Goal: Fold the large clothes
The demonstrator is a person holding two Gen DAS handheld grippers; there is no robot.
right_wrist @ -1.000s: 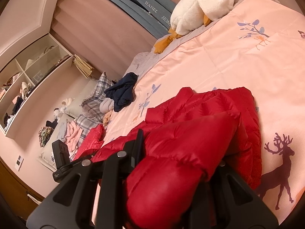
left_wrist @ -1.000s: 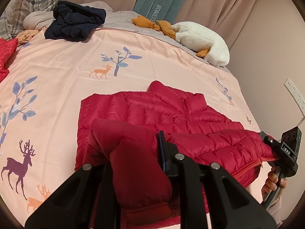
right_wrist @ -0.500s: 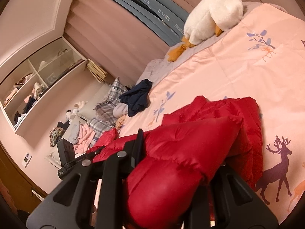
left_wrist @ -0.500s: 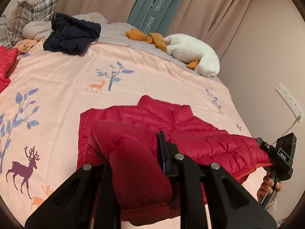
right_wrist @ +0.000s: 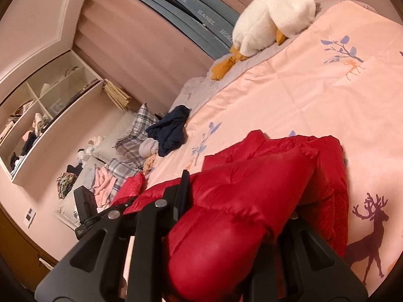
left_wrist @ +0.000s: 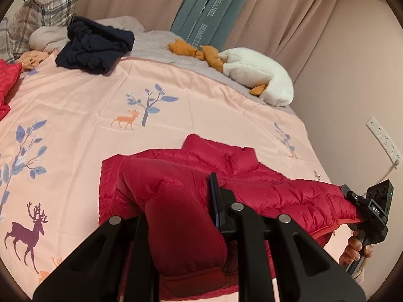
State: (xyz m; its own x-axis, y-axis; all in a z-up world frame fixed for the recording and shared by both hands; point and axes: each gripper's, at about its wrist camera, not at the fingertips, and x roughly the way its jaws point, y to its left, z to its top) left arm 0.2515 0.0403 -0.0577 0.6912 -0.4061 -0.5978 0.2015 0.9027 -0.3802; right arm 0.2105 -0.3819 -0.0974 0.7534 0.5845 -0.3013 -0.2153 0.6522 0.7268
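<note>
A red puffer jacket (left_wrist: 226,166) lies partly on the pink deer-print bedspread (left_wrist: 75,115), its near edge lifted between both grippers. My left gripper (left_wrist: 176,209) is shut on a bunched red sleeve end that fills its jaws. In the left wrist view the right gripper (left_wrist: 352,198) holds the jacket's other end at the far right, a hand under it. In the right wrist view my right gripper (right_wrist: 239,196) is shut on a thick red fold of the jacket (right_wrist: 289,156); the left gripper (right_wrist: 126,203) shows at the left on the jacket's far end.
A dark navy garment (left_wrist: 95,45) lies heaped near the plaid pillows (left_wrist: 42,7). A white plush goose (left_wrist: 259,75) rests at the bed's far edge by the curtains. Another red garment (left_wrist: 7,83) sits at the left. A wall with a power strip (left_wrist: 382,138) is on the right.
Both grippers have risen a little with the jacket's near edge, so more of it hangs clear of the bedspread. Both grips are unchanged.
</note>
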